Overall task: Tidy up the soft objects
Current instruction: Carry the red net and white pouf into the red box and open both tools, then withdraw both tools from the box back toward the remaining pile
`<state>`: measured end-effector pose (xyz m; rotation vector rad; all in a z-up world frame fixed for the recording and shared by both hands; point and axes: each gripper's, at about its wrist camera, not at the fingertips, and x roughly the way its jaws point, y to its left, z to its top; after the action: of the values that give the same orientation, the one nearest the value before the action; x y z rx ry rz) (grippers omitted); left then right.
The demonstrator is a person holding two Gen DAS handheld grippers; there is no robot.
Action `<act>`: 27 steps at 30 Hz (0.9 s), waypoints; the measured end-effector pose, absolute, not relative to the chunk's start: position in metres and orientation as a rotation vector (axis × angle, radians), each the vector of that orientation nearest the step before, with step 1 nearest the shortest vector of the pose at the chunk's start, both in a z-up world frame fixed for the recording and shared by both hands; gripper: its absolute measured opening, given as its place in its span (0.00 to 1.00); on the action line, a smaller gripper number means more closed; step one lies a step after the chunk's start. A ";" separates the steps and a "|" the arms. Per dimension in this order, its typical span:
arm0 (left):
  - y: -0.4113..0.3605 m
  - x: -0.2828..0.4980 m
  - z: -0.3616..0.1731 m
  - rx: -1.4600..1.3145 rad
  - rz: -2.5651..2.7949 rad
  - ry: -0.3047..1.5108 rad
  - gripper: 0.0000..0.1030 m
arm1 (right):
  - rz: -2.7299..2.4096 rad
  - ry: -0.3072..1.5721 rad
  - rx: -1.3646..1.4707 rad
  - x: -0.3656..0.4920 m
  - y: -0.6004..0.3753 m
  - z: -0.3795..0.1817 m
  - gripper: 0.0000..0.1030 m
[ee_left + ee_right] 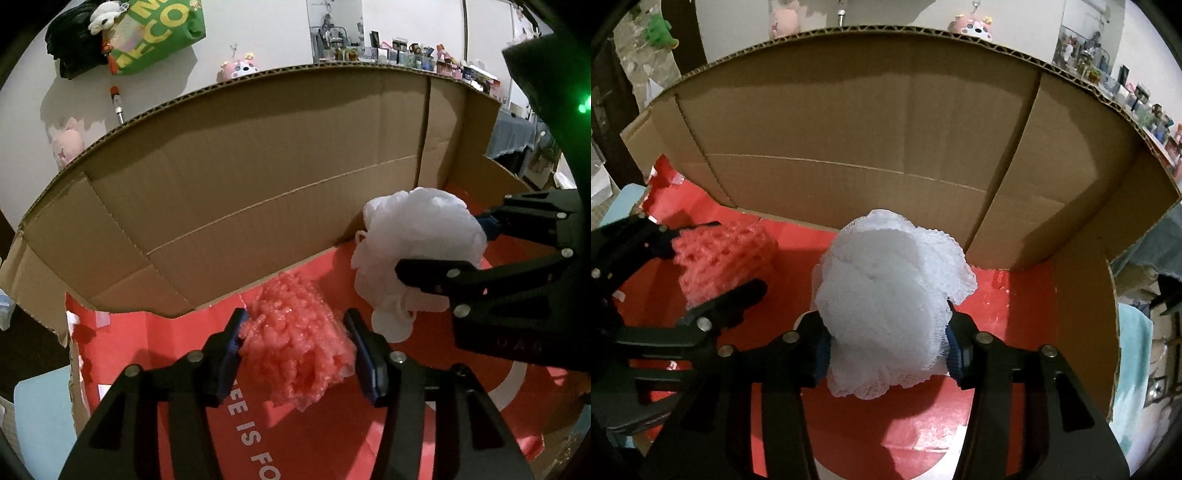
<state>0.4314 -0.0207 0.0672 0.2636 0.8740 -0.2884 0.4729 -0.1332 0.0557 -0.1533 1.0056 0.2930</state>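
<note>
**Two soft bundles held low over the box floor, each straight ahead of its own hand-held gripper**

The left hand-held gripper (295,343) has the pink bubble wrap (295,350) between its two blue pads; the left pad touches the bundle, the right pad (364,354) stands at its edge, and I cannot tell if it presses; so the grasp looks loose, and whether it is truly a grasp or already a release I cannot tell. The right hand-held gripper (886,345) has the white mesh sponge (890,306) between its pads, and both pads lie against its sides; it is grasping the sponge, though not tightly, I judge.

Both things are inside the cardboard box (258,166), over its red floor (997,332), near the far brown wall; whether they already rest on the floor or hang just above it, the views do not settle.

The relation that matters: each bundle lies directly forward of its hand-held gripper and below it, along the line of the fingers; the pink one is to the left, the white one to the right, just beside each other and not touching; the pink bundle has its long side running away from the camera, the sponge is round and has no clear axis; each hand is nearer to its own thing, so no crossing is needed.

My judgement is that the coming move is to let go and draw each hand back along its own line.
</note>
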 end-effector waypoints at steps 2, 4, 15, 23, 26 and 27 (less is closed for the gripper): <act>-0.020 0.431 0.069 0.259 -0.290 0.879 0.55 | 0.293 1.022 -0.133 0.474 -0.137 0.057 0.48; -0.019 0.431 0.071 0.257 -0.288 0.882 0.56 | 0.291 1.031 -0.118 0.474 -0.140 0.058 0.50; -0.008 0.425 0.084 0.197 -0.274 0.884 0.75 | 0.284 1.039 -0.124 0.475 -0.142 0.064 0.60; 0.003 0.398 0.120 0.150 -0.256 0.808 0.91 | 0.257 1.011 -0.134 0.458 -0.146 0.088 0.72; 0.007 0.382 0.140 0.133 -0.243 0.766 0.96 | 0.247 0.980 -0.134 0.448 -0.145 0.106 0.76; 0.008 0.374 0.148 0.125 -0.240 0.749 0.98 | 0.252 0.970 -0.129 0.443 -0.147 0.112 0.76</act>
<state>0.3738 0.0077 0.1484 0.1255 0.7486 -0.2396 0.4435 -0.1467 0.1117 -0.1295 0.9699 0.2515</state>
